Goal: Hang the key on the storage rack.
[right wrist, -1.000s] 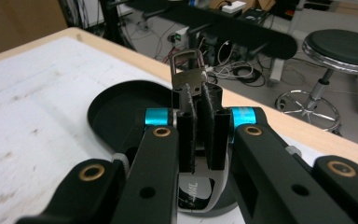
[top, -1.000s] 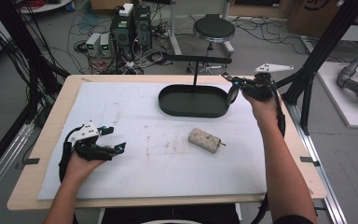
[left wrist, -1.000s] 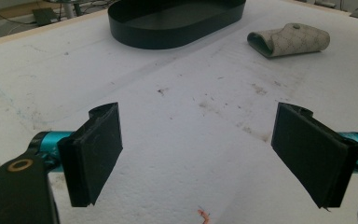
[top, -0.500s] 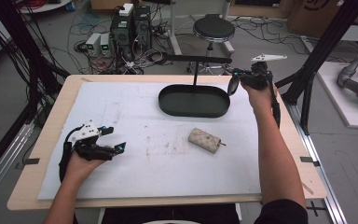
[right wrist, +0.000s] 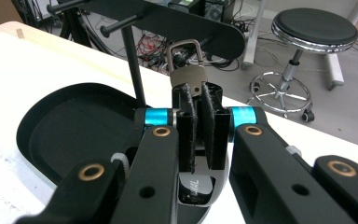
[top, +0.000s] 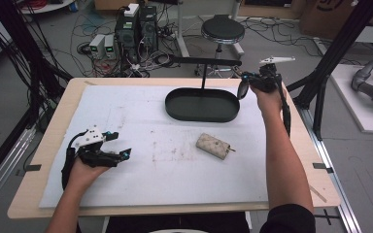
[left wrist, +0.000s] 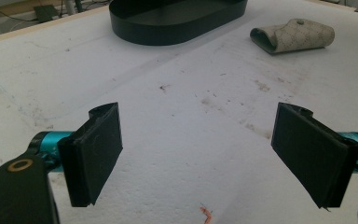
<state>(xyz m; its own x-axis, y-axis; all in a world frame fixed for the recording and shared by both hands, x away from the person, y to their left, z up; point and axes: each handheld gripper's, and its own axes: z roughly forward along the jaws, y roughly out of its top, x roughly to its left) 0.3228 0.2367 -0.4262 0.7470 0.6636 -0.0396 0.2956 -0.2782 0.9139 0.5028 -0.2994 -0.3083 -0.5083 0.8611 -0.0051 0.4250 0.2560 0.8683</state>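
The right gripper (right wrist: 196, 116) has its jaws pressed tight on a small metal clip (right wrist: 189, 77) with a wire loop at the top. A dark flat tag hangs below the jaws, and you can see it in the high view too (top: 242, 89). The right gripper (top: 252, 80) is held up in the air past the far right end of the black tray (top: 201, 105) — close to the end of the black bar (top: 201, 61) that stands on a thin post rising from the tray. In the right gripper view the clip sits in front of that bar (right wrist: 168, 18).

The left gripper (left wrist: 198, 154) has its jaws spread wide with nothing between them. It (top: 119, 153) rests low on the white sheet (top: 175, 170) near the left side of the worktop (top: 53, 126), and the left hand (top: 85, 167) holds it.

A small beige pouch (top: 213, 145) lies on its side on the white sheet — near the middle, just in front of the tray and well away from both grippers. In the left gripper view the pouch (left wrist: 293, 36) is far off to the right, beside the tray (left wrist: 177, 21).

Past the worktop there is a round black stool (top: 222, 29) and a mess of cables on the floor.
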